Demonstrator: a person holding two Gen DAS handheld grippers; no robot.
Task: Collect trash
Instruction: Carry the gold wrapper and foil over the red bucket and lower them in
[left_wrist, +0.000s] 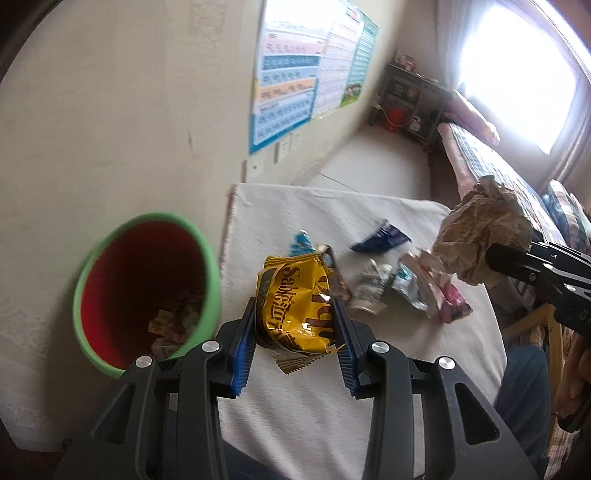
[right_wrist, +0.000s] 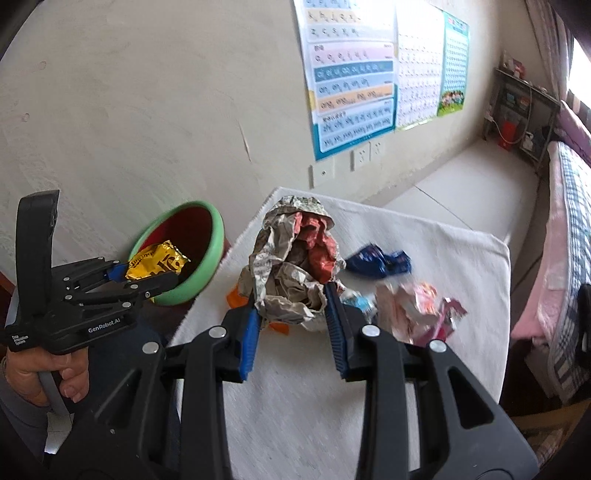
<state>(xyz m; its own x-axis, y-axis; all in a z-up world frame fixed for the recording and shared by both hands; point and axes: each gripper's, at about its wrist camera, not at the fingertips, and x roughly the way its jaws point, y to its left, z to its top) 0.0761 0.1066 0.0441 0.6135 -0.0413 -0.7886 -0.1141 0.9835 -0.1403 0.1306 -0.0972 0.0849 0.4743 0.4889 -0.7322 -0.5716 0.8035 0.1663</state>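
My left gripper (left_wrist: 295, 325) is shut on a yellow snack wrapper (left_wrist: 295, 295), held above the white-clothed table (left_wrist: 295, 406) just right of the bin. That bin (left_wrist: 110, 288) is red inside with a green rim and has scraps at its bottom. My right gripper (right_wrist: 293, 317) is shut on a crumpled newspaper ball (right_wrist: 291, 266), lifted over the table. In the left wrist view the same paper ball (left_wrist: 480, 232) hangs at the right in the right gripper (left_wrist: 491, 258). The right wrist view shows the left gripper (right_wrist: 147, 275) holding the yellow wrapper (right_wrist: 157, 262) in front of the bin (right_wrist: 199, 236).
More litter lies on the cloth: a dark blue wrapper (left_wrist: 380, 236), a crushed paper cup (left_wrist: 369, 291), pink and silver wrappers (left_wrist: 443, 299). The wall with posters (right_wrist: 354, 74) stands behind. A bed (left_wrist: 498, 166) runs along the right, a shelf (left_wrist: 406, 99) in the far corner.
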